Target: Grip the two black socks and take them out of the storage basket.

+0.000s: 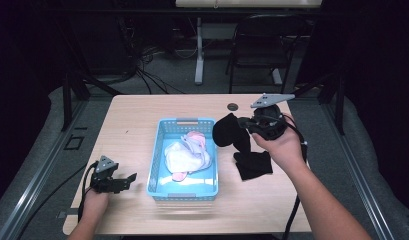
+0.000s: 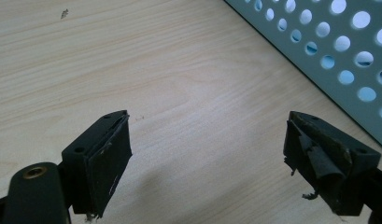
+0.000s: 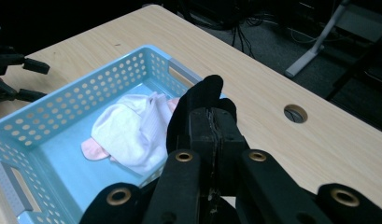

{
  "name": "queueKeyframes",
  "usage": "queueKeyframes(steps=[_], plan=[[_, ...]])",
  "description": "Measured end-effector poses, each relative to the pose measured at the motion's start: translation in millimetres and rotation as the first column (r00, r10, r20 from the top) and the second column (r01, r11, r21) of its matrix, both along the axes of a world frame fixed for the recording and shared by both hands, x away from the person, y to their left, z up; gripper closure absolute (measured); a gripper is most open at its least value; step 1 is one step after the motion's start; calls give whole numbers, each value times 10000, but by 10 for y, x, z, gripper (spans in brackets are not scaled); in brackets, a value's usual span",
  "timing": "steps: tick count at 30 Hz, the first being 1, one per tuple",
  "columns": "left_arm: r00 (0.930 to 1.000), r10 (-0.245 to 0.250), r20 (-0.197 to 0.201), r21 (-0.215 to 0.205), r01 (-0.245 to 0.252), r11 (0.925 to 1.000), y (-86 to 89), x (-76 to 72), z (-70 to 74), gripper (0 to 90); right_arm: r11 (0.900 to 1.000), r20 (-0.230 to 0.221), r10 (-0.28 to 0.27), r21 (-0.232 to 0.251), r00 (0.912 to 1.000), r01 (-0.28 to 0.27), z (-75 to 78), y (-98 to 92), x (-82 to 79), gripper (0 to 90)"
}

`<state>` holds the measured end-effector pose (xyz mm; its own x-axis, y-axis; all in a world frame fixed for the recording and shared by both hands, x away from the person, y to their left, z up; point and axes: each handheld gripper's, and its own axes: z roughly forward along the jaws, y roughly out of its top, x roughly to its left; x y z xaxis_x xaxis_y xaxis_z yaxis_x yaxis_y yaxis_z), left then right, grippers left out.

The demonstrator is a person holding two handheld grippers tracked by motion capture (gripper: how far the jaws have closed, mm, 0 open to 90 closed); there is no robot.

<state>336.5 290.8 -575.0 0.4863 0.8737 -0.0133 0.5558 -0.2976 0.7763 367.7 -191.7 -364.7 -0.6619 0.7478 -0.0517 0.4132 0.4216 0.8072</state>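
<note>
Nearest you, at about eight o'clock on the table (image 1: 132,115), your left gripper (image 1: 123,181) rests low over the bare wood with its jaws spread wide and nothing between them; in the left gripper view (image 2: 207,154) the worn pads (image 2: 111,158) sit far apart over empty tabletop, and the perforated wall of the blue basket (image 2: 328,51) runs past at their two o'clock.

The blue basket (image 1: 159,150) sits at the table's centre, just beside that gripper at its three o'clock. Inside lies a bundle of white and pink socks (image 1: 188,152), bunched toward the far half.

Just right of the basket, at about four o'clock from it, a black sock (image 1: 254,165) lies flat on the wood, under your right hand (image 1: 282,145).

Farther out, at roughly two o'clock, your right gripper (image 1: 247,124) has its jaws pressed together on a second black sock (image 1: 227,129), lifted off the table beside the basket's far right corner. In the right gripper view (image 3: 212,128) that sock (image 3: 198,100) sticks up beyond the closed jaws, with the basket (image 3: 100,84) and its socks (image 3: 128,128) past it.
</note>
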Motion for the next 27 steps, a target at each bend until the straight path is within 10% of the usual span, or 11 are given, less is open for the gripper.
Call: queueKeyframes(steps=[15,27], plan=[[10000,-10,-11,6,10,10000,-1,-4,-1,151,9971,-474,-690,275,9965,703,-323,-285,-65,886],[10000,-22,-21,26,22,10000,0,-3,-3,151,9934,-1414,-1038,344,9845,1097,-894,-330,-14,886]])
